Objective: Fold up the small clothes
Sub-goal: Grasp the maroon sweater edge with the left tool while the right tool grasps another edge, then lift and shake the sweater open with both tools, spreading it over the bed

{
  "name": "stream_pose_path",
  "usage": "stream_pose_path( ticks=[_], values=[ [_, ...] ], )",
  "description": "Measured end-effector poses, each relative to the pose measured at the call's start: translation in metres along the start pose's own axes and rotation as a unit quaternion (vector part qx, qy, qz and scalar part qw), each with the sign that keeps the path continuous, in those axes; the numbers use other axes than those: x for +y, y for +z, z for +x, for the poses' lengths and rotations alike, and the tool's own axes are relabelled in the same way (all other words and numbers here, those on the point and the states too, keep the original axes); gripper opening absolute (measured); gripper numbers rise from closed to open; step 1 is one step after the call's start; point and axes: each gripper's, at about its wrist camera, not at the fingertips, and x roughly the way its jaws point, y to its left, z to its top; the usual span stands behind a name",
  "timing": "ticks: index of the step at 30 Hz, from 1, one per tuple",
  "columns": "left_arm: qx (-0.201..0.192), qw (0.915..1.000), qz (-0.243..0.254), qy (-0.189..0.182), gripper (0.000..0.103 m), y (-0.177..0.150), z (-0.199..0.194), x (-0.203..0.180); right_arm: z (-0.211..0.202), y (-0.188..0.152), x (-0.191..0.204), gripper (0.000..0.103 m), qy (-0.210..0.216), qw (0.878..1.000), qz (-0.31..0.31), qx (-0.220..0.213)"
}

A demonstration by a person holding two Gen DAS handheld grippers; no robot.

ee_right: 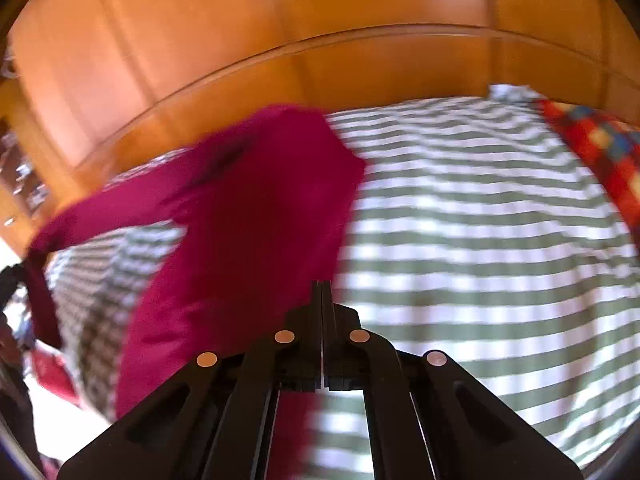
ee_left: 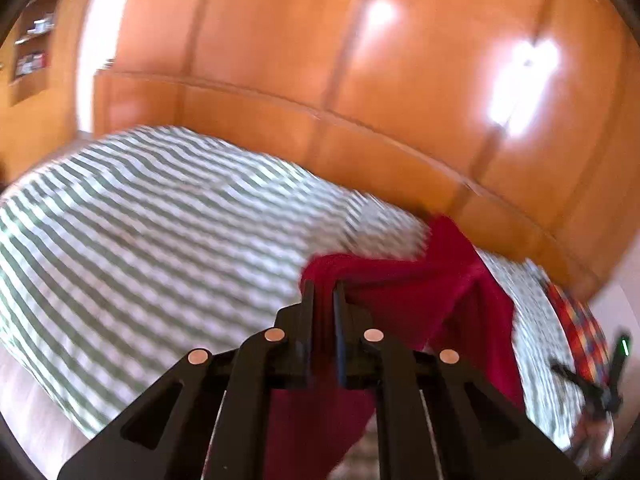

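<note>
A dark red garment (ee_left: 420,292) hangs lifted over the green-and-white striped bed (ee_left: 160,240). My left gripper (ee_left: 323,286) is shut on a bunched corner of it, with red cloth showing between the fingers and drooping below. In the right wrist view the same red garment (ee_right: 248,220) spreads up and to the left, and its near edge runs straight into the tips of my right gripper (ee_right: 322,283). That gripper's jaws are pressed together on the edge. Red cloth also shows under it. My left gripper appears as a dark shape at the far left edge. Both views are blurred.
A red plaid cloth (ee_right: 600,152) lies at the bed's right side, seen too as plaid cloth (ee_left: 576,332). Glossy wooden panels (ee_left: 360,80) rise behind the bed's far edge. Shelves (ee_left: 36,40) stand at the far left. The striped bedcover (ee_right: 480,260) stretches bare to the right.
</note>
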Motion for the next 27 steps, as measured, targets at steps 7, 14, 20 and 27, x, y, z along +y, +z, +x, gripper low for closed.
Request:
stream_pose_path(
  ticks=[7, 14, 20, 27],
  values=[
    [0.028, 0.9894, -0.019, 0.142, 0.012, 0.064, 0.093, 0.023, 0.009, -0.002, -0.035, 0.013, 0.046, 0.996, 0.065, 0.041],
    [0.022, 0.9834, -0.011, 0.180, 0.057, 0.061, 0.117, 0.012, 0.024, -0.030, 0.006, 0.056, 0.155, 0.979, 0.098, 0.084],
    [0.056, 0.9976, 0.014, 0.039, 0.040, 0.005, 0.097, -0.023, 0.058, -0.038, 0.043, 0.042, 0.228, 0.958, 0.106, 0.140],
    [0.176, 0.9798, 0.066, -0.069, 0.030, -0.079, 0.116, -0.085, 0.032, -0.011, 0.044, 0.009, 0.197, 0.975, 0.065, 0.081]
  ],
)
